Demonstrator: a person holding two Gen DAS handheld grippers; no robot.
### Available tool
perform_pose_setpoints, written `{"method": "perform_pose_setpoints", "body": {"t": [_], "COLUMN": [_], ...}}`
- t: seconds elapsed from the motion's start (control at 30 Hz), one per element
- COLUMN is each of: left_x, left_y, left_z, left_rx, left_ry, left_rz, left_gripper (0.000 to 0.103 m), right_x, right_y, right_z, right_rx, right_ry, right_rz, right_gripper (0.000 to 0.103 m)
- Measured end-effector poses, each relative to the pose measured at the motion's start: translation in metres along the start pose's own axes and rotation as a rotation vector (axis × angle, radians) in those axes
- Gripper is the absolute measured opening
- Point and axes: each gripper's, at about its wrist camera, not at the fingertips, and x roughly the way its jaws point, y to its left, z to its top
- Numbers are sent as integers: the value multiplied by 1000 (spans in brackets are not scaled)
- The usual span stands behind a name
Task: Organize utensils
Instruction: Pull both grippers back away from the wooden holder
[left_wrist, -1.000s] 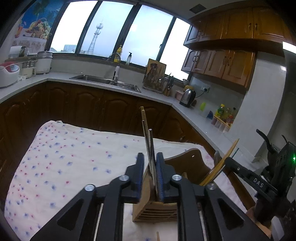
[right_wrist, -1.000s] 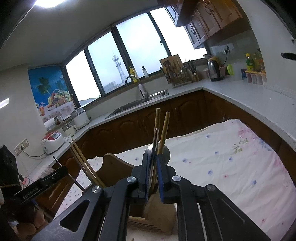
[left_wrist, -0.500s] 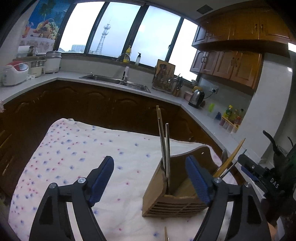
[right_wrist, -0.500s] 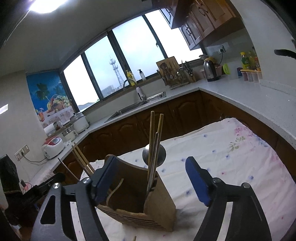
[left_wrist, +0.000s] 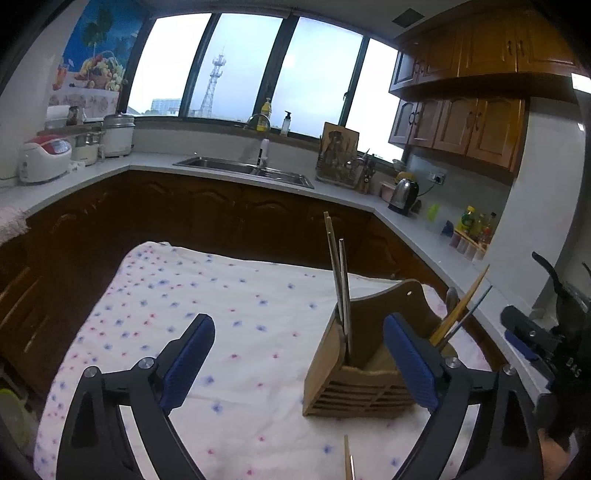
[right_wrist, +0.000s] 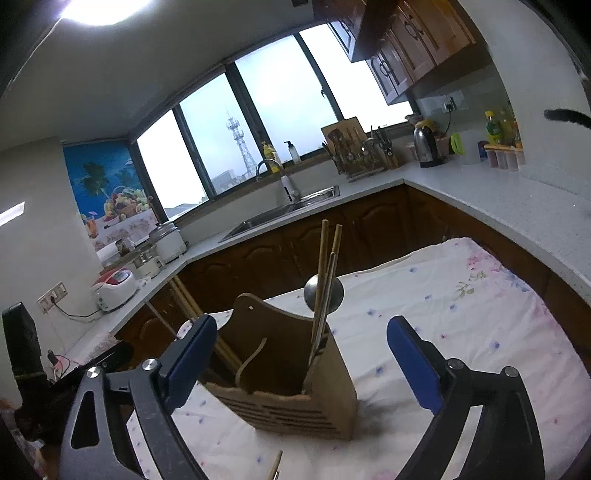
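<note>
A wooden utensil holder (left_wrist: 354, 384) stands on a flowered cloth (left_wrist: 221, 314). Chopsticks (left_wrist: 338, 280) stand upright in its near compartment; more chopsticks (left_wrist: 458, 314) lean out of the far side. My left gripper (left_wrist: 299, 365) is open and empty, its blue pads wide apart in front of the holder. In the right wrist view the holder (right_wrist: 295, 384) holds chopsticks (right_wrist: 325, 280) and a metal spoon (right_wrist: 324, 290). My right gripper (right_wrist: 301, 365) is open and empty, just in front of the holder. A loose chopstick tip (left_wrist: 348, 458) lies near the bottom edge.
The cloth-covered table sits inside a U-shaped kitchen counter (left_wrist: 229, 173) with a sink (left_wrist: 243, 168), rice cookers (left_wrist: 44, 158), a kettle (left_wrist: 404, 195) and bottles. The right gripper's body (left_wrist: 546, 350) shows at the right of the left wrist view.
Both grippers were shut on chopsticks over the holder a second ago. Both have opened, left the chopsticks standing in the holder, and drawn back a little.
</note>
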Motion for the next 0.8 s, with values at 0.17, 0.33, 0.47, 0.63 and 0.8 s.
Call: {"method": "perform_pose_setpoints", "body": {"t": [0.17, 0.33, 0.47, 0.63, 0.8], "left_x": [-27, -63, -93, -128, -165], "left_y": [0, 2, 6, 14, 15], "left_z": [-6, -18, -31, -50, -66], "left_rx": [1, -2, -12, -46, -63], "left_ry": [-4, 0, 4, 13, -5], "left_rz": [5, 9, 2, 9, 0], "left_gripper": [100, 100, 101, 102, 102], "right_x": [-22, -55, -90, -121, -150], "right_y": [6, 10, 17, 32, 45], "right_z": [-10, -22, -35, -52, -75], "right_rx": [-31, -36, -54, -103, -152], "right_ry": [-9, -19, -52, -61, -60], "right_rz": [-14, -6, 1, -3, 11], "right_gripper": [97, 97, 101, 101, 102]}}
